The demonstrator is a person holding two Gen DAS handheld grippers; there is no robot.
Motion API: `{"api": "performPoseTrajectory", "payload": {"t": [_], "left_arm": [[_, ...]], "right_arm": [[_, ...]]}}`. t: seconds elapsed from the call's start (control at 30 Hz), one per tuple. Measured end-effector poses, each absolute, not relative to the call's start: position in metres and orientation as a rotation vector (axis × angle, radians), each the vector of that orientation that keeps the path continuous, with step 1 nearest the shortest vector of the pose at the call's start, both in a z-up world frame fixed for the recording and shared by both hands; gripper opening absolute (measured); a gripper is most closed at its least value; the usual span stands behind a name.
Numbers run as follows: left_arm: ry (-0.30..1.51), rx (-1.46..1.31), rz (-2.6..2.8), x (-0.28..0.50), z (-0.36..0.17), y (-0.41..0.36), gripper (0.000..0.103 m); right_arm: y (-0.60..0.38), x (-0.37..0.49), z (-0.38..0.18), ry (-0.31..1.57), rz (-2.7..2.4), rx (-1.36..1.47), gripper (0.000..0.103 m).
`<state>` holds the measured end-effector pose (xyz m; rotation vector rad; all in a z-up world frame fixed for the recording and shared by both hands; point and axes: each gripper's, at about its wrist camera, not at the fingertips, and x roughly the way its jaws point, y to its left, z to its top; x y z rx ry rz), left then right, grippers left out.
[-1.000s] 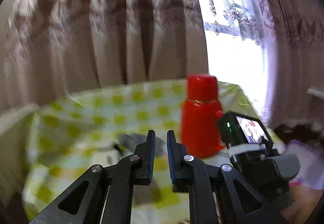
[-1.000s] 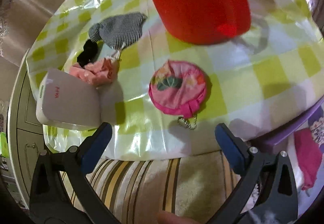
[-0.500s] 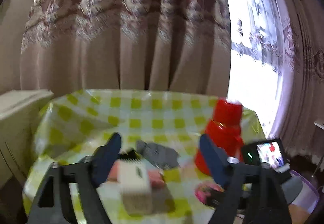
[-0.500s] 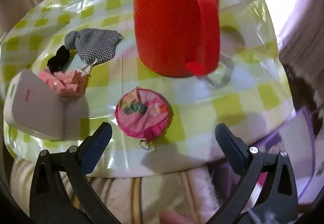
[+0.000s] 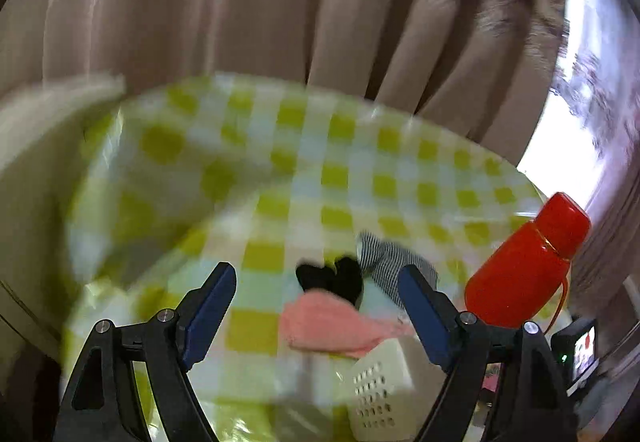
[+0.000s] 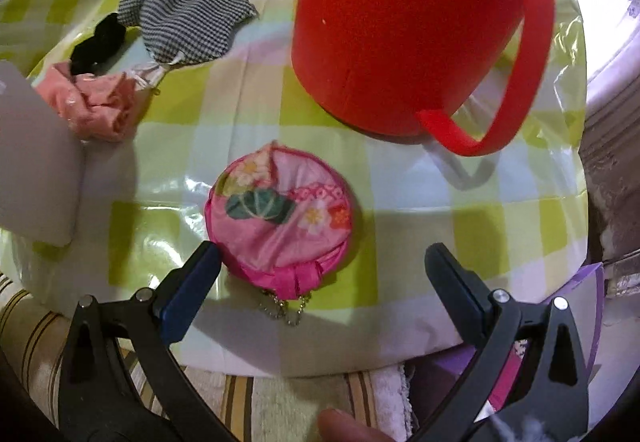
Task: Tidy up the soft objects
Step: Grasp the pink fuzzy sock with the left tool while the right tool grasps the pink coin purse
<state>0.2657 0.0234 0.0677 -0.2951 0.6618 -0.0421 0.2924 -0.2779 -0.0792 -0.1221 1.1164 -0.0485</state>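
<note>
**Caller 1:** Green-and-white checked oilcloth fills both views, curtains behind it. Start with the round pink pouch [image 6: 280, 218]: it lies flat near the table's [image 6: 440, 226] front edge, its key chain [image 6: 286, 308] trailing toward the person.

**Caller 2:** And the right gripper [image 6: 320, 274] is right on it. Jaws spread wide, nothing pinched, left pad beside the pouch's near-left rim, right pad well off to its right. So the pouch sits ahead of the gap and left of its middle.

**Caller 1:** It's round, so no long axis to square up to. A nudge left and forward looks like all this hand needs.

**Caller 2:** Outward now: the red jug [image 6: 404, 26] stands just beyond the pouch, handle swung to the right.

**Caller 1:** The left gripper [image 5: 316, 302]? Its jaws have just been opening, and they stand wide with nothing between the pads. Ahead of them, blurred, lie a crumpled pink cloth [image 5: 332, 326], a black piece [image 5: 332, 282] and a checked fabric piece [image 5: 388, 262], all close together.

**Caller 2:** With a white perforated basket [image 5: 380, 382] low and near that hand. 2 hands, 2 targets: right nearer the pouch, left nearer the pile.
</note>
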Motion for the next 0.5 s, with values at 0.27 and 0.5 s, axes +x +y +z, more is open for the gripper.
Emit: {"api": "performPoseTrajectory", "payload": {"t": [0.27,0.5], "left_arm": [[0.974,-0.772,-0.155,0.307,-0.012,0.062,0.084],[1.112,-0.978,-0.267,0.317,-0.055,0.051,0.08]], "right_arm": [[-0.28,0.307,-0.09,1.126,-0.028,-0.086,0.095],[-0.282,0.309,-0.087,1.103,0.047,-0.035,0.078]]}}
